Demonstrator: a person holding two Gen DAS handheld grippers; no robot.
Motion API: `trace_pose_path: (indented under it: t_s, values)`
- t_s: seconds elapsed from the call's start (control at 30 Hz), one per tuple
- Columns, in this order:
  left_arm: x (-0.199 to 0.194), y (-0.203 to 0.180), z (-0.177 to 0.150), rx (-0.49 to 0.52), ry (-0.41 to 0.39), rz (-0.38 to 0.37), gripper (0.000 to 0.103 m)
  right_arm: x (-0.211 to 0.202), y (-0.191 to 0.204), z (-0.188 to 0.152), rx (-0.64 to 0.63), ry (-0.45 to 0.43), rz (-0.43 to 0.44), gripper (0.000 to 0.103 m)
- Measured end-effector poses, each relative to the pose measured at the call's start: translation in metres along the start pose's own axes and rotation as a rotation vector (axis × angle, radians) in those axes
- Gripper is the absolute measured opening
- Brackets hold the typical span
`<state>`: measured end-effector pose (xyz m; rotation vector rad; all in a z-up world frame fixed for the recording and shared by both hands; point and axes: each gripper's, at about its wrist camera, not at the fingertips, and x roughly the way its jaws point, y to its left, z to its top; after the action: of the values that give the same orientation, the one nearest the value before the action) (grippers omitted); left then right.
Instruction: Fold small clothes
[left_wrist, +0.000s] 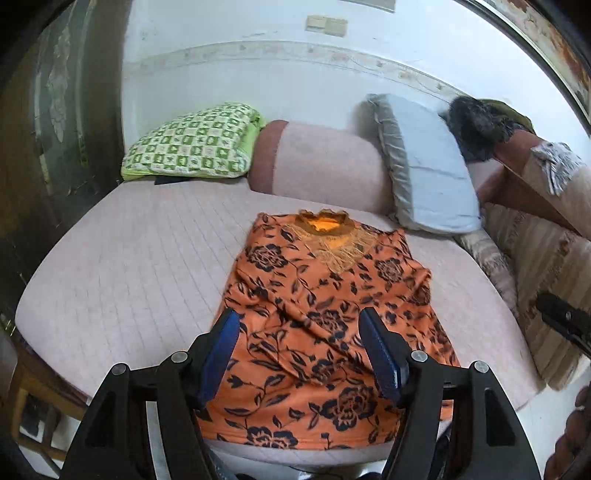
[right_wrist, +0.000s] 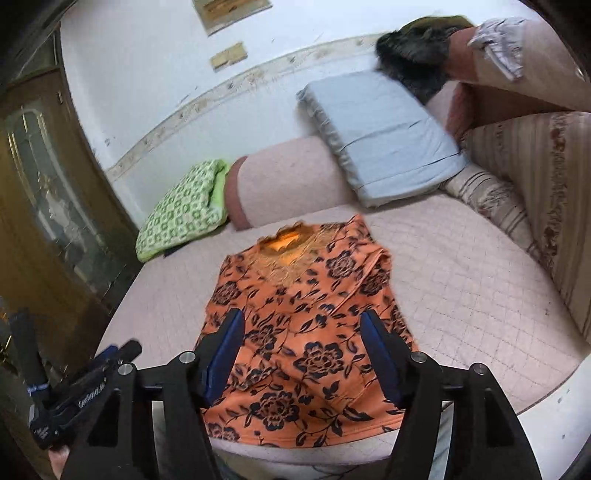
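Note:
An orange top with dark flower print (left_wrist: 325, 317) lies spread on the pink quilted bed (left_wrist: 129, 266), its lace neckline toward the pillows and its hem at the near edge. The right side of the top looks folded in over the body, with wrinkles across the middle. My left gripper (left_wrist: 299, 317) hovers above the lower half of the top, open, with nothing between its blue pads. In the right wrist view the same top (right_wrist: 306, 332) lies below my right gripper (right_wrist: 303, 317), which is also open and holds nothing. Part of the left gripper (right_wrist: 92, 373) shows at the lower left.
At the head of the bed lie a green checked pillow (left_wrist: 192, 147), a pink bolster (left_wrist: 321, 162) and a grey-blue pillow (left_wrist: 428, 166). Striped cushions (left_wrist: 546, 266) line the right side. A dark wooden door (right_wrist: 48, 192) stands left of the bed.

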<state>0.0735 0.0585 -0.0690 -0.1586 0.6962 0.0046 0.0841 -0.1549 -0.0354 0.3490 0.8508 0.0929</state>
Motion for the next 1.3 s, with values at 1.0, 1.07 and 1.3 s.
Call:
trace_pose_path:
  t_s: [1.0,1.07,1.3]
  values:
    - [0.296,0.035,0.089,-0.036,0.274,0.051,0.066,0.227,-0.042,0.054,-0.029,0.279,0.039,0.067]
    - [0.294,0.033,0.084,-0.026,0.288,0.059,0.066,0.224,-0.044,0.049,0.004,0.296,0.040,0.067]
    - [0.226,0.025,0.068,-0.001,0.176,0.013,0.067,0.180,-0.048,0.040,0.052,0.215,0.061,0.067]
